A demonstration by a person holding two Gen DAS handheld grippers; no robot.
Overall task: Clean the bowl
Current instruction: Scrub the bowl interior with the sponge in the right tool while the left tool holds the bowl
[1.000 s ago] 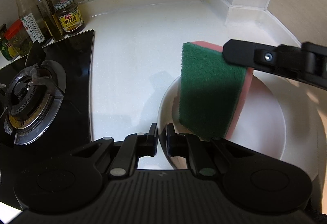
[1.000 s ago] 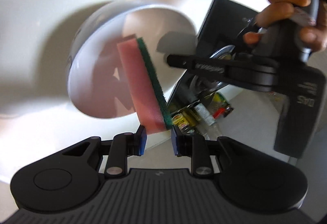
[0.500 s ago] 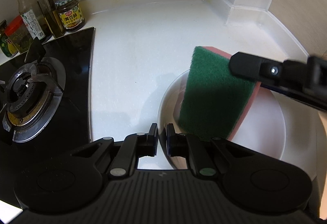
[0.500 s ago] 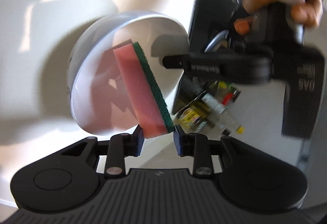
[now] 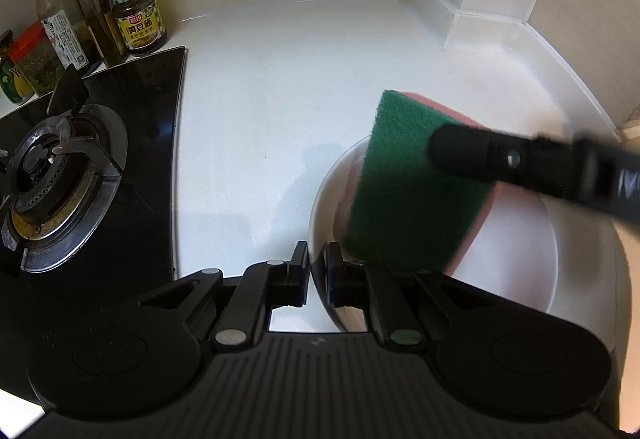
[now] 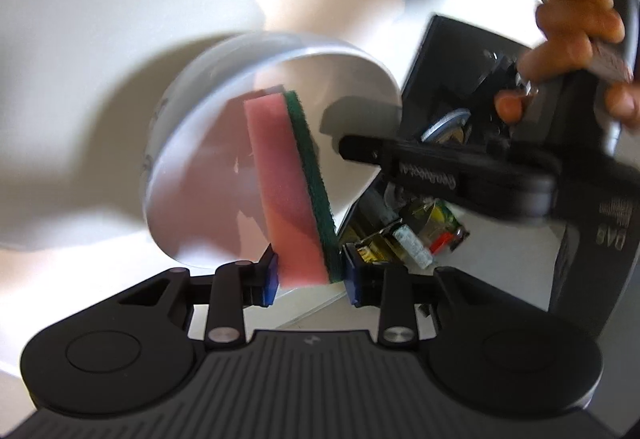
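Observation:
A white bowl (image 5: 532, 263) is held tilted above the white counter. My left gripper (image 5: 317, 275) is shut on the bowl's near rim. My right gripper (image 6: 310, 277) is shut on a sponge (image 6: 288, 183), pink with a green scouring face. The sponge reaches into the bowl (image 6: 200, 199), its pink side towards the bowl's inner wall. In the left wrist view the sponge's green face (image 5: 412, 191) covers the bowl's left half, and the right gripper's finger (image 5: 532, 167) crosses in front of it. The left gripper (image 6: 348, 149) also shows in the right wrist view.
A black gas hob (image 5: 80, 175) with a burner lies left of the bowl. Several sauce bottles and jars (image 5: 80, 23) stand at the back left against the wall. The counter (image 5: 288, 87) ends at a raised wall corner (image 5: 480, 19) at the back right.
The sponge has moved lower and to the right inside the bowl, with the right gripper's finger coming further across it. The left gripper keeps its hold on the rim.

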